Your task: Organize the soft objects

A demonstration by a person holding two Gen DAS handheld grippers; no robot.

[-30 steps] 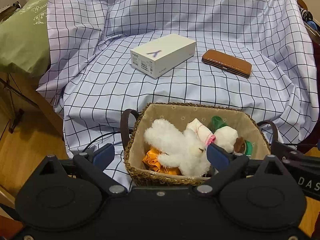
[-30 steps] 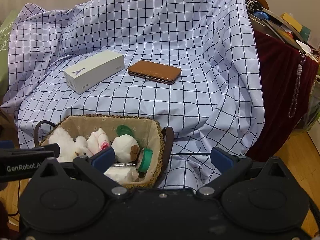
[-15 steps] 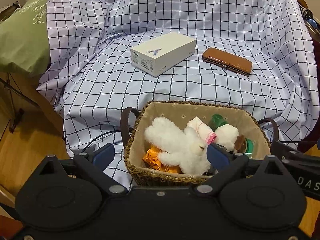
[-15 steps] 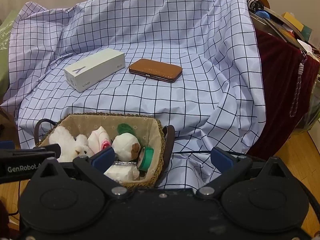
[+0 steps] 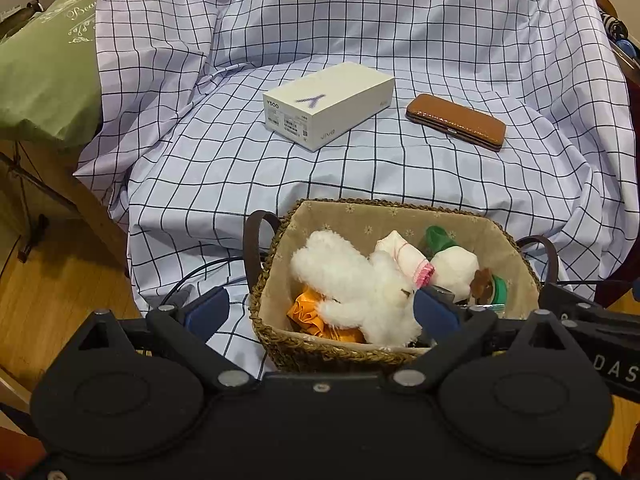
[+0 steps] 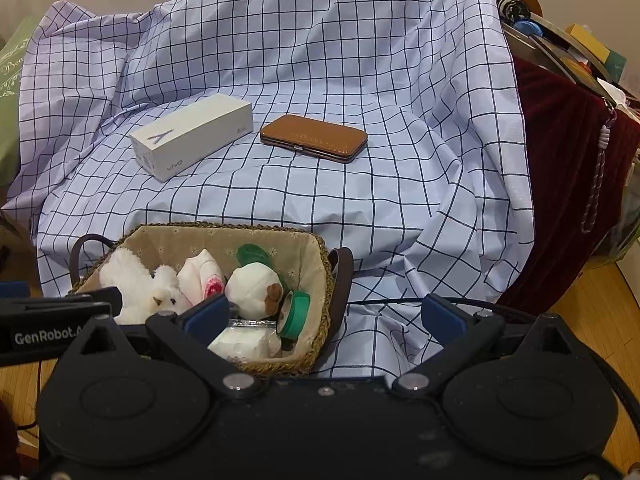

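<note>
Both hand-held grippers, left [image 5: 320,312] and right [image 6: 326,316], gape wide, empty. White plush toy [image 5: 356,284] lies in the woven basket [image 5: 316,350], at its left side. Judgement: lower left gripper straight over the plush body (avoid rim), close gently.

Checked cloth [image 5: 360,176] drapes furniture on wooden floor [image 5: 48,288].
</note>
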